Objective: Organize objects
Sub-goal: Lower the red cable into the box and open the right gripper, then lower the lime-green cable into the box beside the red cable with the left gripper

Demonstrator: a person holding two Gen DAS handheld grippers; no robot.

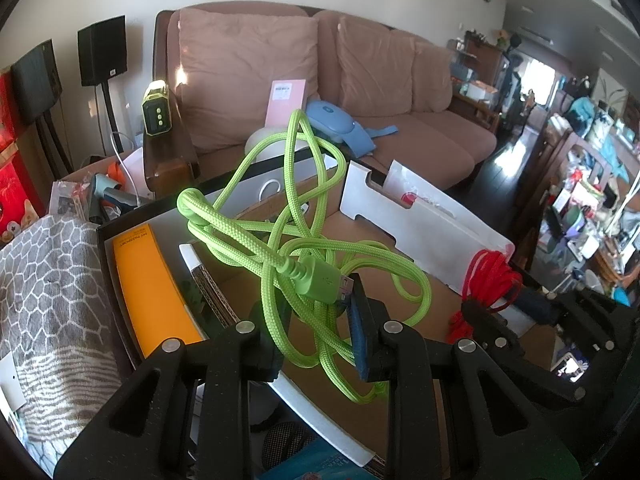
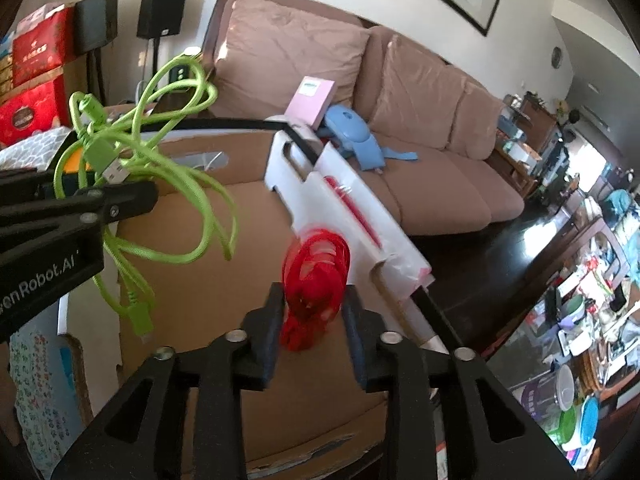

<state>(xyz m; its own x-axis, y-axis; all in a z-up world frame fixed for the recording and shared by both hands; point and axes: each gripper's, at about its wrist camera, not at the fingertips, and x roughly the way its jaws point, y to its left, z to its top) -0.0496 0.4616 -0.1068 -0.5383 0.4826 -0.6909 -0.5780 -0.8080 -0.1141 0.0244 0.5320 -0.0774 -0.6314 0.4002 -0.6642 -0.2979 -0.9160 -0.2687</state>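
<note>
The green cable (image 1: pixel 288 248) hangs in a loose tangle of loops from the left gripper (image 1: pixel 316 320), whose jaws stand narrow and pinch several strands just under the USB plug (image 1: pixel 320 284). The loops spread above and below the jaws, over the open cardboard box (image 1: pixel 400 396). From the right wrist view the same cable (image 2: pixel 152 184) dangles at the left, one end with a small connector hanging lowest.

The red cable (image 2: pixel 316 280) — a coiled bundle, blurred — sits between the fingers of the right gripper (image 2: pixel 314 312). Those jaws stand partly apart, and a gap shows on each side of the bundle, so the pads do not press it. In the left wrist view the red coil (image 1: pixel 490 280) shows at the right, at the other gripper's tips, against the box's white flap (image 1: pixel 424 220).

Inside the box at the left stand an orange case (image 1: pixel 148 292) and a slim white box (image 1: pixel 204 280). A grey patterned cloth (image 1: pixel 48 292) lies left of the box.

Beyond is a pink-brown sofa (image 1: pixel 400 92) — on it a pink card (image 1: pixel 284 102) and a blue device (image 1: pixel 340 124). Two black speakers (image 1: pixel 102 50) stand on poles by the wall.
</note>
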